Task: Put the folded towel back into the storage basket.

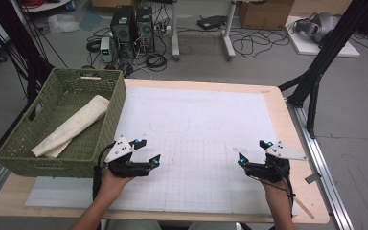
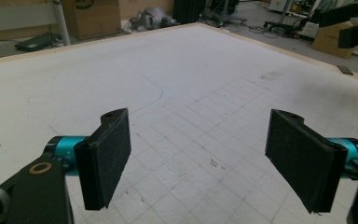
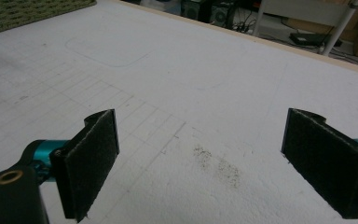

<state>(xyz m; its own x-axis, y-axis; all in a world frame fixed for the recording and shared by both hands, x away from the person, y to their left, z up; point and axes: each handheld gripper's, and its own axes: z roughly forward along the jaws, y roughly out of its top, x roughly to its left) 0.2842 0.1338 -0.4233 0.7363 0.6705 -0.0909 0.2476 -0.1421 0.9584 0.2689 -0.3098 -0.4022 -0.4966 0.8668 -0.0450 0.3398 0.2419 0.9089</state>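
Nearest to us, both hands come up from the near edge of the table [image 1: 294, 120], each holding a gripper over the white gridded mat [image 1: 196, 120] that covers most of the tabletop.

From largest to smallest, we see the table first, then the mat on it, bare between the grippers apart from a faint dark smudge [image 3: 219, 168] on it. Next comes the green woven basket [image 1: 14, 148], which sits on the left end of the table, overlapping the mat's left border. Inside it lies the rolled cream cloth [image 1: 72, 125], stretched slantwise along the basket floor, and we take that cloth as the thing being handled.

Our left gripper [image 1: 149, 152] hovers over the mat just right of the basket's near corner, jaws spread wide and empty. Our right gripper [image 1: 252, 152] hovers over the mat well apart from the basket, toward the table's right side, jaws likewise wide with nothing between them.

We judge the job essentially finished: the cloth rests in the basket, neither gripper touches it, and nothing is left lying on the mat to put away.
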